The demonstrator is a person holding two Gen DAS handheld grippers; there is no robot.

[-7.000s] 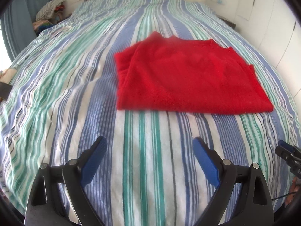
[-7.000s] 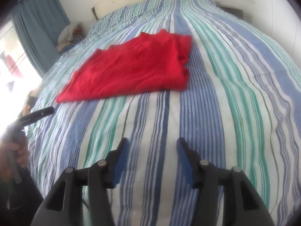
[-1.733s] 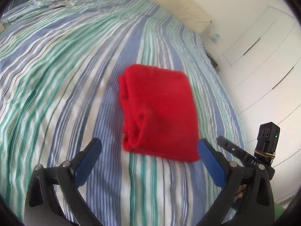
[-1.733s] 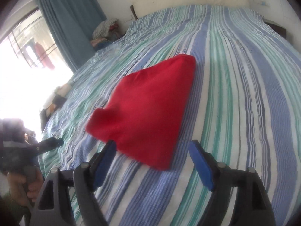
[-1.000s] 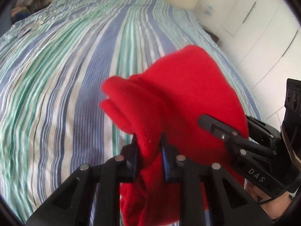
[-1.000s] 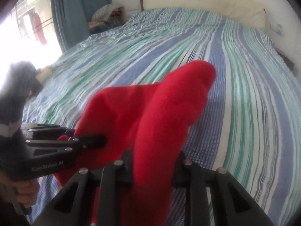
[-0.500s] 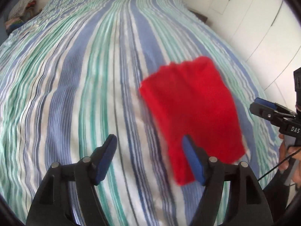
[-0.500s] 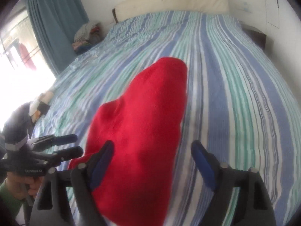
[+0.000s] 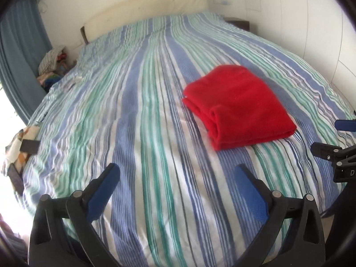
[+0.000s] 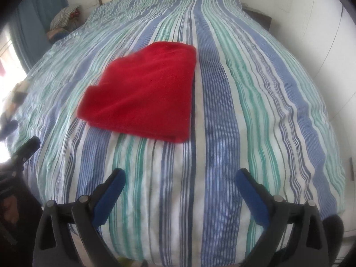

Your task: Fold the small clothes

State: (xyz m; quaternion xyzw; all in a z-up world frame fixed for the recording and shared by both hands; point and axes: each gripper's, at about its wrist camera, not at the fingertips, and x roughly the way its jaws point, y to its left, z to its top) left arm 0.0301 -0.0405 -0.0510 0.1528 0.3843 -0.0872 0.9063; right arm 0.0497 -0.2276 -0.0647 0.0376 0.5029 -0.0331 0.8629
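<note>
While folded red garment [image 9: 239,105] lies ahead, jaws spread.

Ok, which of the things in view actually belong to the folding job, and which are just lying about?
Part of the job:
- red garment, folded, lying on the bedspread
- left tool, open and empty
- right tool, open and empty

Just lying about:
- pile of clothes beside the bed
- curtain
- headboard
</note>
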